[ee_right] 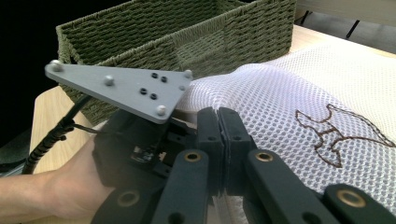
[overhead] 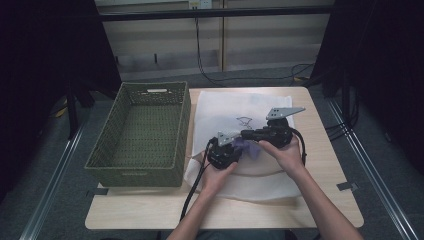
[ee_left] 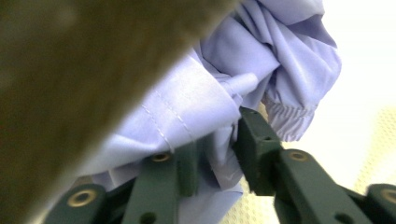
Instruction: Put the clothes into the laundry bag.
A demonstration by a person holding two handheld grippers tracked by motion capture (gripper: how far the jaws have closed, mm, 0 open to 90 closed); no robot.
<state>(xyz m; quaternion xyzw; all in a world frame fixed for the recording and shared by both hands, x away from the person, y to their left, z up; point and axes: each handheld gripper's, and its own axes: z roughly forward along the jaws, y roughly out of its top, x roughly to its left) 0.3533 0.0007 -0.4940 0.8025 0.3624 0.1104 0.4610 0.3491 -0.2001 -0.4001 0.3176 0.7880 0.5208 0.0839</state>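
Two hand-held grippers work a lavender garment (overhead: 248, 146) at the mouth of a white mesh laundry bag (overhead: 227, 107) spread on the wooden table (overhead: 150, 212). Nearest the person, at about 6 o'clock from the bag's embroidered motif (overhead: 244, 121), the left gripper (overhead: 235, 146) is clenched on a stitched hem of the garment, cloth pinched between its jaws in the left gripper view. Just beyond, at 3 o'clock from it, the right gripper (ee_right: 218, 122) has its jaws pressed together at the mesh edge; a thin fold of bag seems caught, though this cannot be told for certain. The garment lies bunched between both tools, partly under mesh, so insertion appears begun but unfinished: pushing it fully inside remains. Farthest, at 9 o'clock, stands an olive woven basket (overhead: 100, 159), nothing visible inside.
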